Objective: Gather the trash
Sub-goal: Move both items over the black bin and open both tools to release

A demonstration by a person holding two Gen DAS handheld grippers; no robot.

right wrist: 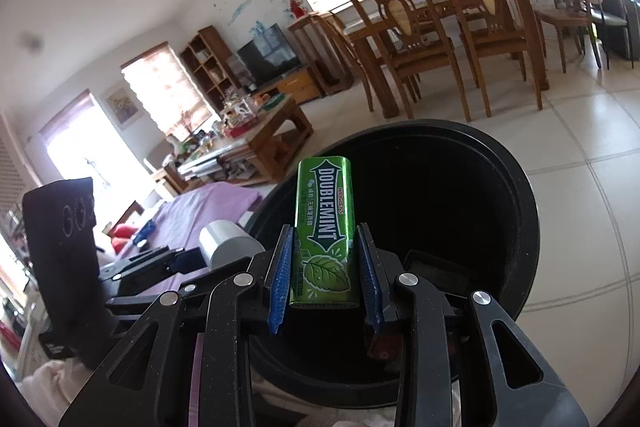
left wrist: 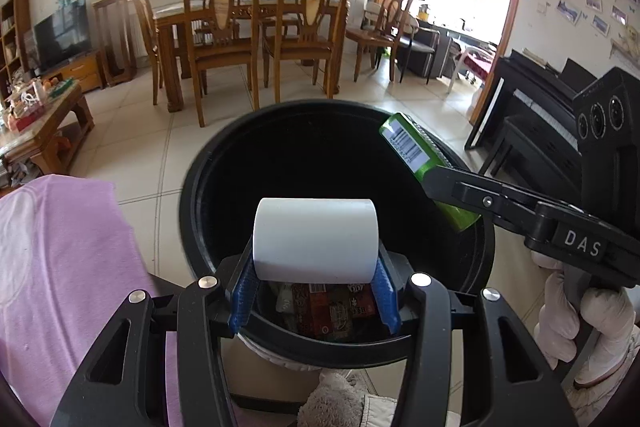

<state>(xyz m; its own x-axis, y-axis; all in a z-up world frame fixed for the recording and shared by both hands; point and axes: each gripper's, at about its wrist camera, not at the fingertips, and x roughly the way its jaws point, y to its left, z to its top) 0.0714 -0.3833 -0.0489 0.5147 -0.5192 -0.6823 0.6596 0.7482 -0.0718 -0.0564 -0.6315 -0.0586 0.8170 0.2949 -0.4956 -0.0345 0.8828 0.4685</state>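
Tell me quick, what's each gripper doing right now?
Left gripper: shut on the white roll.
Right gripper: shut on the green gum pack.

The left wrist view looks forward and down along its tongs, close above the black bin. The right wrist view, rolled sideways, looks into the same bin from nearby. Both share the bin and the dining chairs behind it.

Roll and gum tin above bin, wrappers inside.
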